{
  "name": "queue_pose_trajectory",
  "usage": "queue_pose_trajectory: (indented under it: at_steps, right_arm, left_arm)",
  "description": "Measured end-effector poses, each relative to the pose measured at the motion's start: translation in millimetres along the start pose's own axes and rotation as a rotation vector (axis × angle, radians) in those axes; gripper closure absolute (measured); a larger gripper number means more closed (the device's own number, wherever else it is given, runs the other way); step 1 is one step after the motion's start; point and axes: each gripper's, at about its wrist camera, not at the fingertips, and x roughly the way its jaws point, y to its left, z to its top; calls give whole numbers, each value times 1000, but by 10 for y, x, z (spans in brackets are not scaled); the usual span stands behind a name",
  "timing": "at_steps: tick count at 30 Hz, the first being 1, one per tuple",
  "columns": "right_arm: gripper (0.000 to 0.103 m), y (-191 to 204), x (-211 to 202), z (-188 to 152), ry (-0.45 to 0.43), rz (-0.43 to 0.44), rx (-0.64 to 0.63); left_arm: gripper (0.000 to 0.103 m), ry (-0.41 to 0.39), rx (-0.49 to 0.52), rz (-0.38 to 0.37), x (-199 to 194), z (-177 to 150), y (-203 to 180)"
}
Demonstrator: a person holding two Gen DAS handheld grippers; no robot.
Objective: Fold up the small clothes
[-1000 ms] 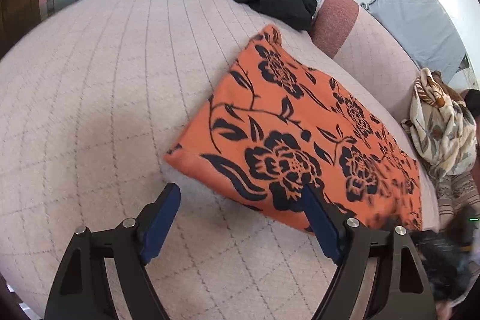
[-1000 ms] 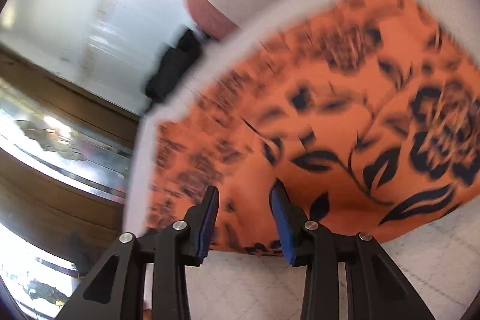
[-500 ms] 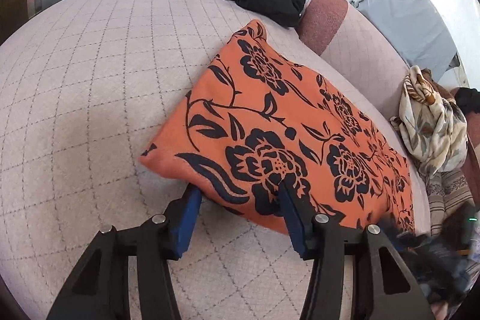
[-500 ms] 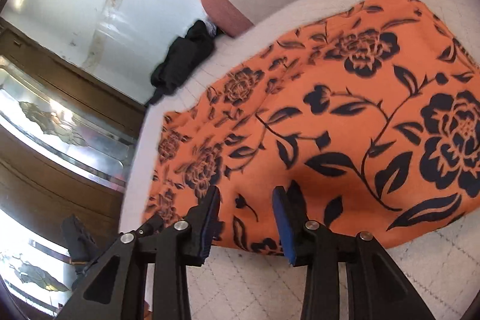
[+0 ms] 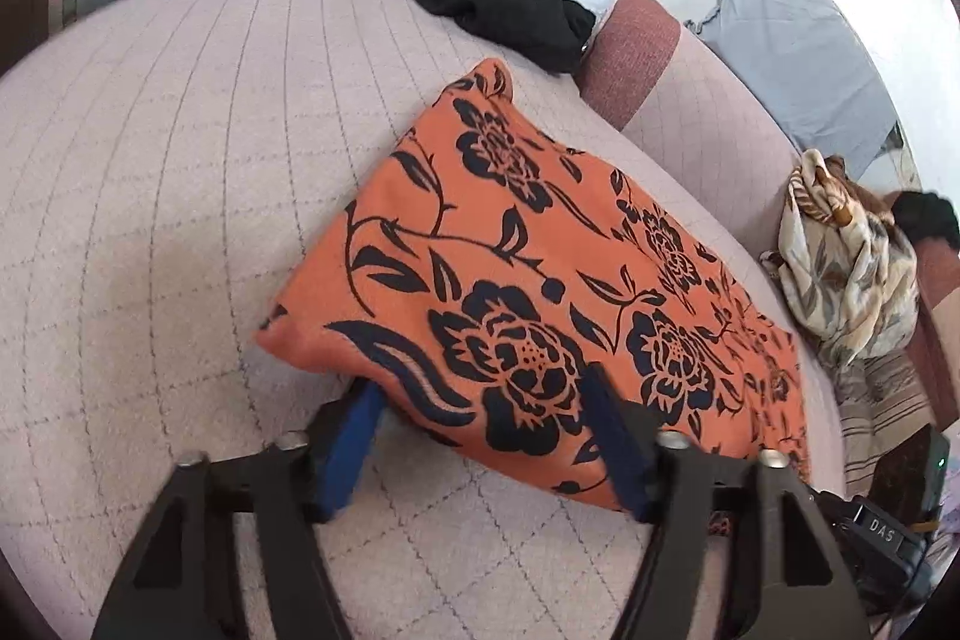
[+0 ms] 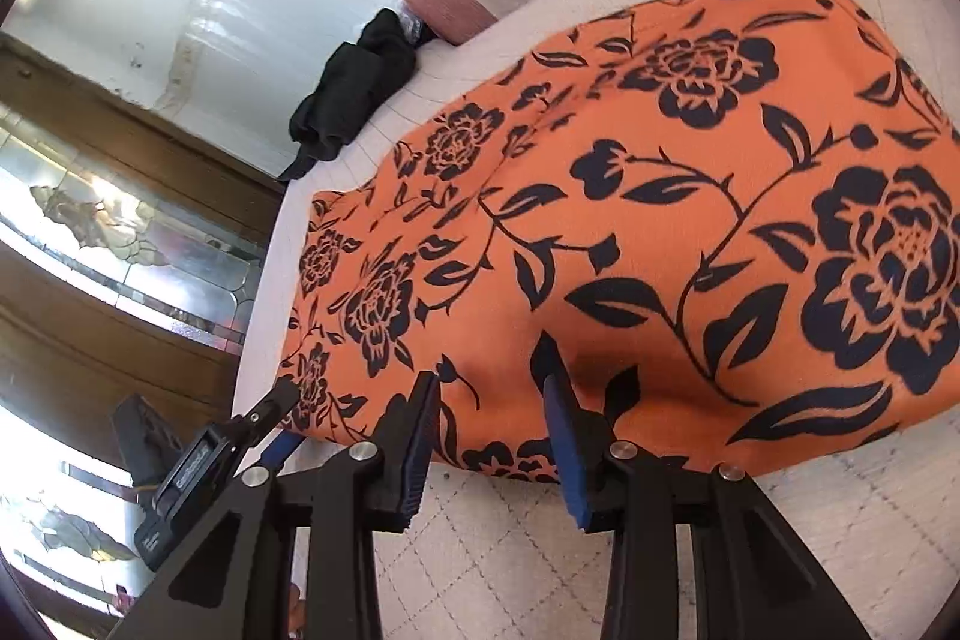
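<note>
An orange cloth with black flowers [image 5: 540, 268] lies folded into a long rectangle on the pale quilted sofa seat [image 5: 150, 196]. My left gripper [image 5: 480, 418] is open, its jaws astride the cloth's near edge by one corner; one blue pad lies under the edge. My right gripper [image 6: 489, 412] is open at the same near edge further along, in the right wrist view [image 6: 660, 220], with its pads resting on the cloth. The left gripper's tip [image 6: 282, 400] shows at the cloth's far left corner.
A black garment [image 5: 492, 4] lies at the far end of the seat by a reddish bolster [image 5: 630, 52]. A cream patterned scarf [image 5: 846, 250] is heaped at the right. Wood-framed glass panels [image 6: 120, 232] stand beyond the sofa.
Both grippers have moved forward onto the cloth's near edge. The left jaws have narrowed from wide open and now straddle the edge.
</note>
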Motion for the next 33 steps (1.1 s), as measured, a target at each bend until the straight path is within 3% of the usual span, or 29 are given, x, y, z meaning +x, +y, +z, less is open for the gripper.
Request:
queue_pose_trajectory:
  at_steps: [5, 11, 13, 15, 18, 21, 22, 23, 24, 25, 28, 33]
  right_arm:
    - [64, -103, 119, 2, 53, -51, 41]
    - [64, -116, 112, 0, 55, -52, 32]
    - [64, -113, 116, -1, 55, -51, 30]
    - [64, -120, 128, 6, 57, -47, 37]
    - [64, -133, 150, 19, 57, -37, 55]
    - [64, -140, 160, 19, 55, -36, 56]
    - [64, -138, 163, 19, 55, -37, 52]
    - [64, -134, 165, 21, 56, -38, 49]
    - [64, -132, 169, 24, 57, -39, 47]
    - [64, -132, 173, 27, 58, -34, 49]
    - [64, -124, 201, 40, 57, -38, 51]
    - [64, -65, 242, 47, 51, -62, 23]
  left_arm:
    - [43, -21, 21, 8, 32, -8, -29]
    - [38, -12, -61, -44, 87, 30, 60]
    - [51, -21, -89, -60, 89, 76, 76]
    - [71, -27, -124, -58, 103, 142, 92]
    - [76, -35, -138, -69, 142, 230, 72]
    - [76, -36, -94, -29, 195, 251, -15]
    - [75, -32, -102, -22, 208, 249, -9]
    - [61, -12, -143, -27, 230, 247, 37]
    - [33, 16, -181, -38, 254, 241, 86]
    - [30, 57, -261, -98, 273, 214, 186]
    - [30, 61, -386, -148, 153, 142, 361]
    - [30, 66, -425, -173, 153, 132, 443]
